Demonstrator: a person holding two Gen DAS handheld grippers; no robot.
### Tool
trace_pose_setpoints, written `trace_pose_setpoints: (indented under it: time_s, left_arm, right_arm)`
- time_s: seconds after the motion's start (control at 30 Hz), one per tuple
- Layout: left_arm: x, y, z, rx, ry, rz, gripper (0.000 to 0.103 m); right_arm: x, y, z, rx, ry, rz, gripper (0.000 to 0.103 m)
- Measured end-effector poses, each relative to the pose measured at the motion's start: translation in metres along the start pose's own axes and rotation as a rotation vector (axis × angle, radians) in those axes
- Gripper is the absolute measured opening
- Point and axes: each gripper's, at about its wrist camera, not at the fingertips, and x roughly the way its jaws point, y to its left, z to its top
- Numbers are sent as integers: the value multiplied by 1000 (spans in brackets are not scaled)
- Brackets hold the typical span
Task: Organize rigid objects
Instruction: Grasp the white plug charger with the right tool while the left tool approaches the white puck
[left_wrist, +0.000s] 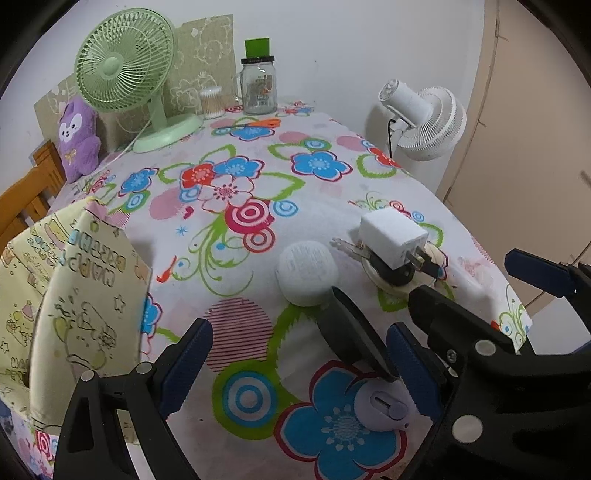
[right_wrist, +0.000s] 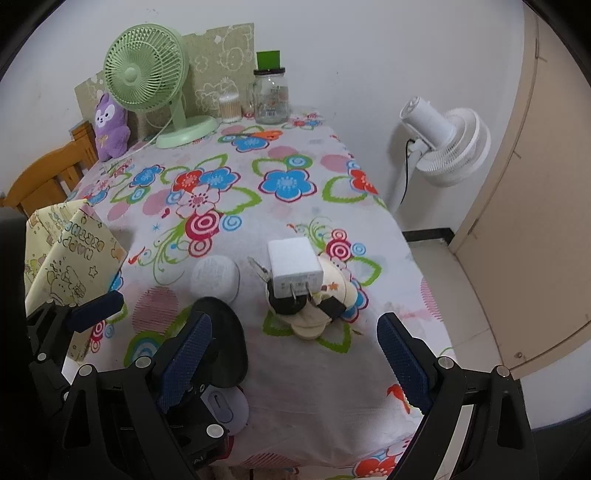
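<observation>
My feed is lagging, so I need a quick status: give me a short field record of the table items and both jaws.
surface: floral tablecloth
near items: white charger lying on keys, white round case, black oval lid, lavender mouse
bag: yellow gift bag, upright at left edge
back row: green fan, glass jar
left gripper: jaws open, empty
right gripper: jaws open, empty

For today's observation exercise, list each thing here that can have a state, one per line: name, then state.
left gripper: open, empty
right gripper: open, empty
white charger: prongs out, resting on the keys
glass jar: upright, lid on
green desk fan: upright
gift bag: standing, top open
black oval lid: propped tilted
</observation>
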Motion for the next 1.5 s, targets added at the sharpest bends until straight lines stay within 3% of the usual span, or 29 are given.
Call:
trace_pose_setpoints:
  time_s: [0.17,0.27,0.4,0.47,0.53,0.73,1.07,1.17,1.37,1.43,1.5]
  left_arm:
    - [9,-7,-3,14,19,-1,96]
    - [15,-12,-5,22,30,2,90]
    - [23,-19,-4,43,43,-13,66]
    - [26,-21,-4,55,48,-24,59]
    - [27,-22,-3,54,50,-42,42]
    - [26,-27,2,96,42,-66,19]
    - [38,-13,19,76,39,-30,17]
    - [42,-10,23,72,43,-36,17]
    - [47,-9,28,69,43,-45,17]
    - [48,-8,29,62,48,-50,17]
    - [47,-8,29,61,48,-47,17]
  right_arm:
    - [10,-3,-5,9,23,-1,93]
    - [18,-7,-7,21,41,-7,93]
    - [26,-12,-9,40,64,-8,93]
    - [31,-13,-9,36,72,-21,93]
    - [35,-14,-8,38,78,-19,93]
    - [47,-14,-3,37,88,-13,93]
    - [65,-11,15,42,76,1,92]
    - [72,-8,22,28,73,-11,86]
    - [85,-9,29,45,84,-3,63]
    - [84,-8,31,43,79,14,49]
    - [83,-5,31,41,76,19,46]
